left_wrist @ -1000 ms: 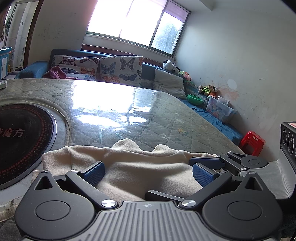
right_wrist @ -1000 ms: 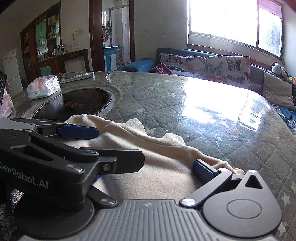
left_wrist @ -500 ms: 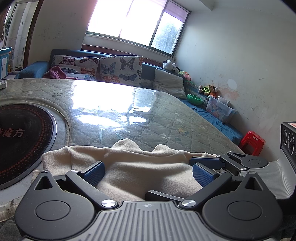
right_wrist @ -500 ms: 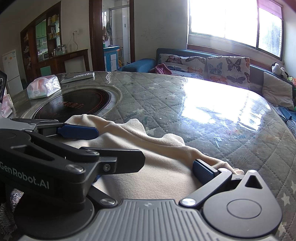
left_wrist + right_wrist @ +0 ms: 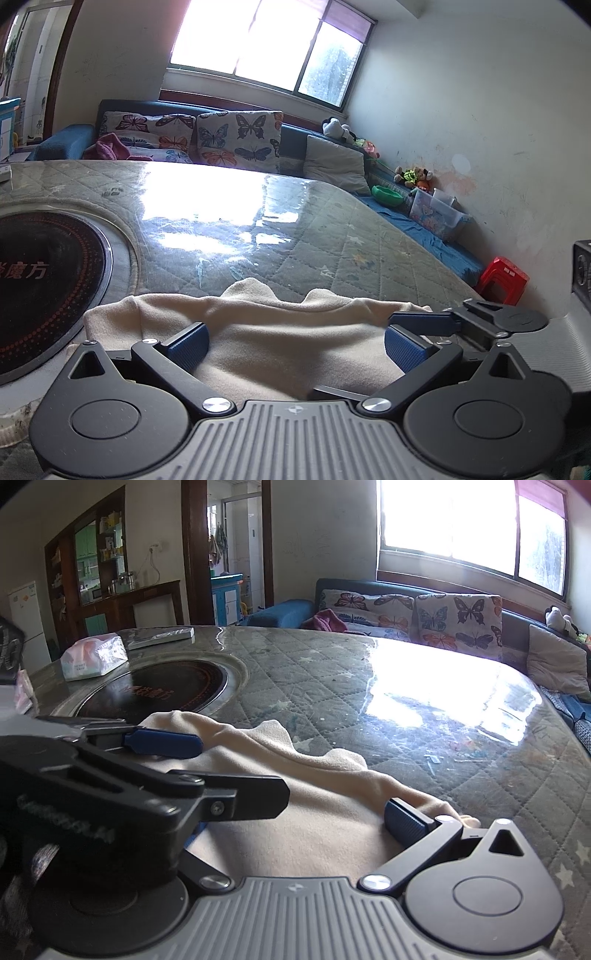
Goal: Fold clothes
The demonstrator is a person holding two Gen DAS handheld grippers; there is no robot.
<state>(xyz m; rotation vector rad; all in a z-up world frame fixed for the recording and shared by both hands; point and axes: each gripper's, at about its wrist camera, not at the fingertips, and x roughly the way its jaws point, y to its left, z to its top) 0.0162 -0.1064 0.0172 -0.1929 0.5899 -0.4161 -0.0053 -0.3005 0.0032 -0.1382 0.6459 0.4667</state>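
A cream garment [image 5: 288, 332] lies bunched on the quilted table near its front edge, its far hem wavy. My left gripper [image 5: 295, 349] is open over it, the blue pads wide apart with cloth spread between them. My right gripper [image 5: 295, 823] is also open over the garment [image 5: 325, 805], just right of the left one. Its left finger is mostly hidden behind the left gripper's body, whose blue finger [image 5: 162, 742] reaches across the cloth. In the left wrist view a right gripper finger [image 5: 421, 319] lies at the garment's right end.
The round table [image 5: 314, 236] has a glossy quilted cover and a black inset cooktop [image 5: 40, 280] left of the garment. A tissue pack [image 5: 94, 657] and a flat remote [image 5: 162, 637] lie at the far left. A sofa [image 5: 229, 140] and red stool [image 5: 502, 277] stand beyond.
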